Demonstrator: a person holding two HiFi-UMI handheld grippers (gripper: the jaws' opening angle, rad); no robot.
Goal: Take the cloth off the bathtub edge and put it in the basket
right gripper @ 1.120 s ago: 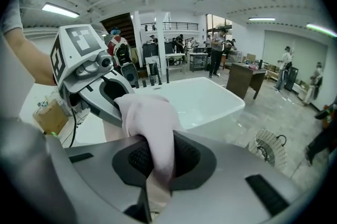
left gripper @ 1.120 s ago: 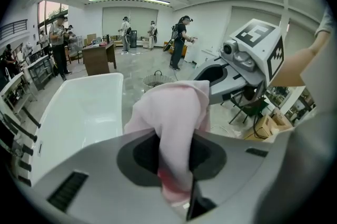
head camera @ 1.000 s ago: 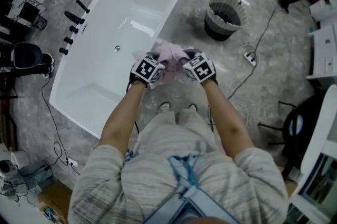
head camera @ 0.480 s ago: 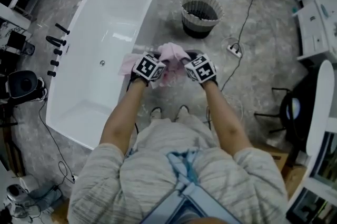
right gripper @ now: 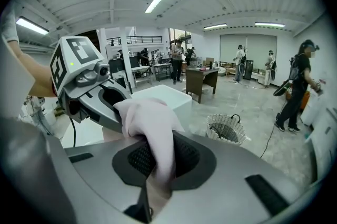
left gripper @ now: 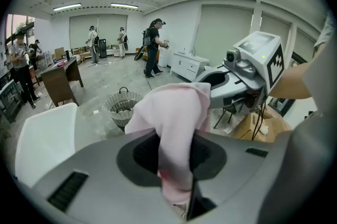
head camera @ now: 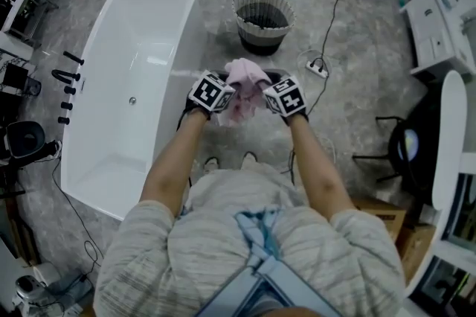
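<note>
A pale pink cloth (head camera: 242, 88) hangs bunched between my two grippers, held up in the air over the floor. My left gripper (head camera: 222, 94) is shut on the cloth (left gripper: 176, 128); its jaws pinch a fold that runs down between them. My right gripper (head camera: 266, 94) is shut on the other end of the cloth (right gripper: 152, 133). The round wicker basket (head camera: 262, 19) stands on the floor just ahead of the grippers, also seen as a basket (left gripper: 121, 107) in the left gripper view and a basket (right gripper: 227, 128) in the right gripper view. The white bathtub (head camera: 119, 85) lies to the left.
A power strip (head camera: 317, 70) with a black cable lies on the floor right of the basket. Black taps (head camera: 68, 81) line the tub's left side. White cabinets (head camera: 439, 25) stand at the right, and a chair (head camera: 416, 152). Several people stand far off in the room.
The view has swung right: the bathtub has slid left and the basket has come closer, straight ahead of the grippers. Both grippers still hold the cloth together.
</note>
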